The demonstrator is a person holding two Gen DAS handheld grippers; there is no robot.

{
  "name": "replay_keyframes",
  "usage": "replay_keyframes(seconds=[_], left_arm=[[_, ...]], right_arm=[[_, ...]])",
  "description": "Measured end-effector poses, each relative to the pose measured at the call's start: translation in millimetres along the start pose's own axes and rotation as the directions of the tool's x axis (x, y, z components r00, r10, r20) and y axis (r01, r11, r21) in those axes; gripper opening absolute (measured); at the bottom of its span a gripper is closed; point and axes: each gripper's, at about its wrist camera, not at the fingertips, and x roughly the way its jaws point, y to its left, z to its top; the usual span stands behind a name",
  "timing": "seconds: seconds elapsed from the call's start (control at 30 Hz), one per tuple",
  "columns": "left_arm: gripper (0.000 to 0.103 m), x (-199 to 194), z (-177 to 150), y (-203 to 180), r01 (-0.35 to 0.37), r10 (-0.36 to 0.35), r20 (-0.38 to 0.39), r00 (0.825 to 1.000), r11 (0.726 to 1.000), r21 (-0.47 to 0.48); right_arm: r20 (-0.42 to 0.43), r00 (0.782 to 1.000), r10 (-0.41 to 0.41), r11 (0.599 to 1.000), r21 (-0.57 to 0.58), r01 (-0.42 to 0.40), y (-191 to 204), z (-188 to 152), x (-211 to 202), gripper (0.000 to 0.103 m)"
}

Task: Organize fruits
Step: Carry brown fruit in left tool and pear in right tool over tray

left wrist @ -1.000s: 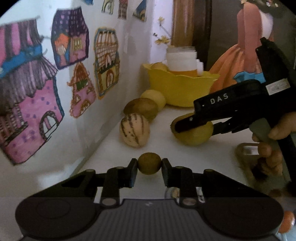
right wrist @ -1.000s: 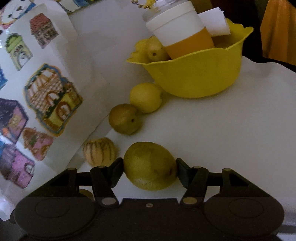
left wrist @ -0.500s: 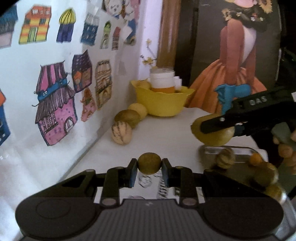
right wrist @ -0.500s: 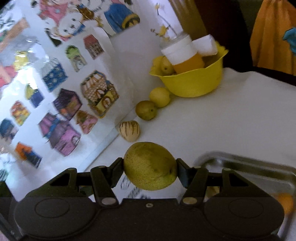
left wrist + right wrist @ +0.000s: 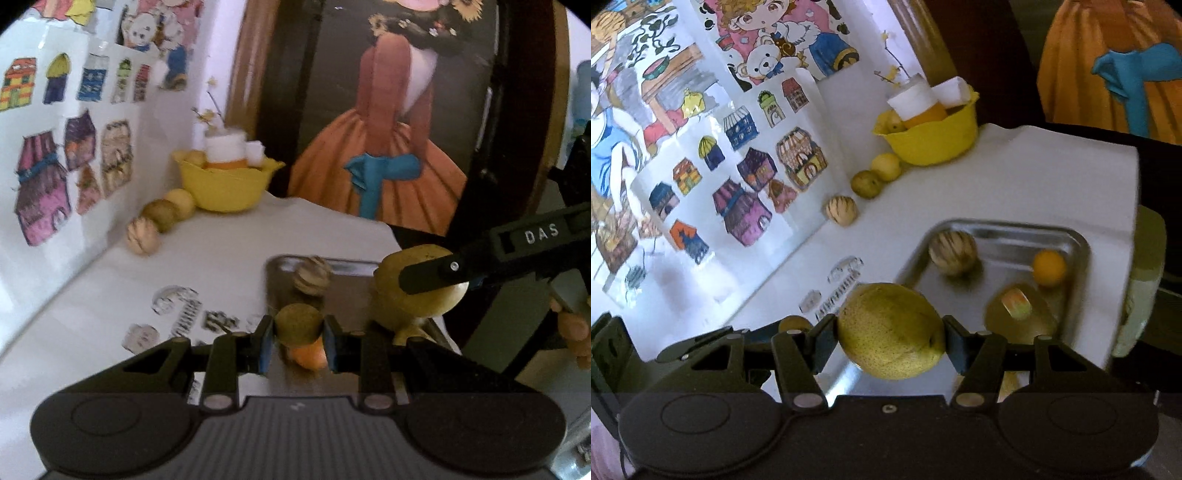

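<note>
My left gripper (image 5: 298, 336) jaws clamp a small brown fruit (image 5: 297, 325), my right gripper (image 5: 891, 338) jaws a large yellow-green fruit (image 5: 891, 330), both carried above the metal tray (image 5: 1080, 243) for setting down among its fruits.

A lived-in home corner, by the look of it. There's the white-covered table (image 5: 1015, 177) as our anchor; rising along its left edge is a wall papered with hand-coloured drawings of houses (image 5: 746, 184) and, higher up, a cartoon child hugging a teddy bear (image 5: 775, 44). At the table's far end sits a yellow plastic bowl (image 5: 931, 142) holding a cup and fruit. Behind that far end hangs a dark picture of a figure in an orange gown (image 5: 380, 155). On the near side rests a steel tray (image 5: 1071, 236) of fruit.
</note>
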Motion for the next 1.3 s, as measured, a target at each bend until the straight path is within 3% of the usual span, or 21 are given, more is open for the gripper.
replay_keyframes(seconds=[0.43, 0.83, 1.3], left_arm=[[0.031, 20, -33, -22, 0.013, -0.013, -0.101, 0.995, 1.0, -0.001], [0.031, 31, -39, -16, -0.004, 0.006, -0.141, 0.99, 1.0, 0.017], [0.031, 35, -43, -17, 0.001, 0.006, -0.13, 0.991, 0.998, 0.055]], right_arm=[[-0.049, 0.997, -0.053, 0.998, 0.013, 0.054, -35, -66, -10, 0.062], [-0.034, 0.995, -0.094, 0.987, -0.136, 0.088, -20, -82, 3, 0.062], [0.002, 0.991, -0.137, 0.955, -0.264, 0.133, -8, -91, 9, 0.062]])
